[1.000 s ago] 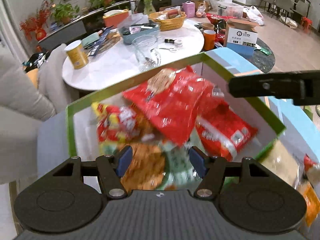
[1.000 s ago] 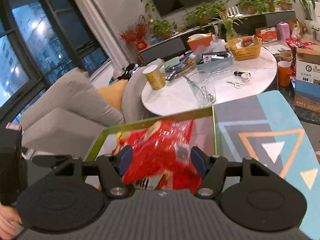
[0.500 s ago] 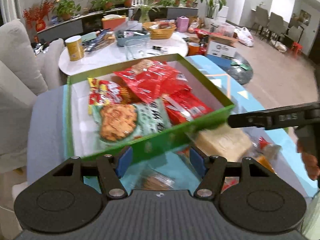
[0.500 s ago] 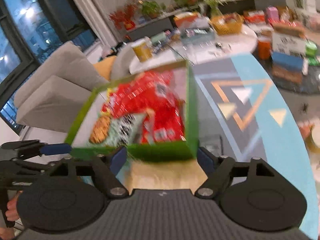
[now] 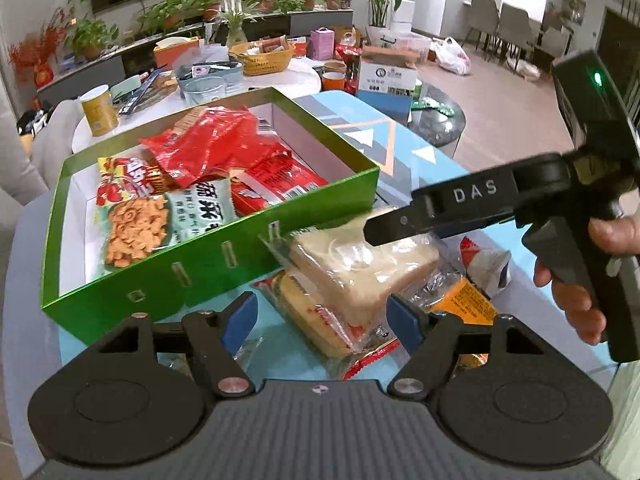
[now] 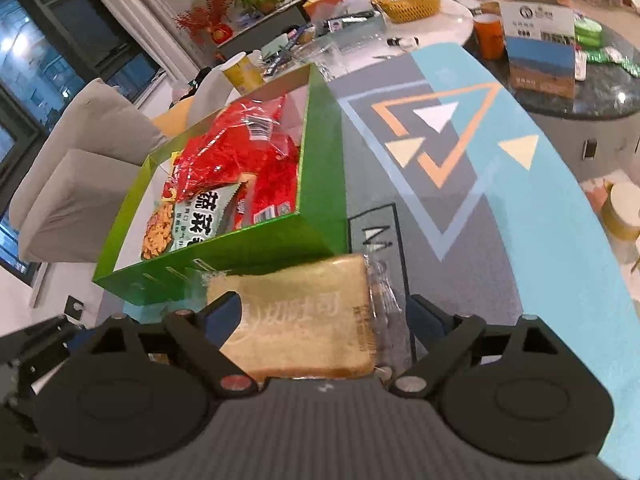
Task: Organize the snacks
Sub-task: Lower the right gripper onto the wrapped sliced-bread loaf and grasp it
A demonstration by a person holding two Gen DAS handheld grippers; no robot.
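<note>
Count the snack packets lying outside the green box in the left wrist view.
4: wrapped bread slice by the box wall, yellow cake packet beneath it, orange packet and red-white packet to its right. Others may be hidden underneath.

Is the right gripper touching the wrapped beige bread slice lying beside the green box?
Cannot tell. In the right wrist view the right gripper straddles the wrapped beige bread slice, its jaws opening; finger gaps are unclear. The left wrist view overlaps them.
</note>
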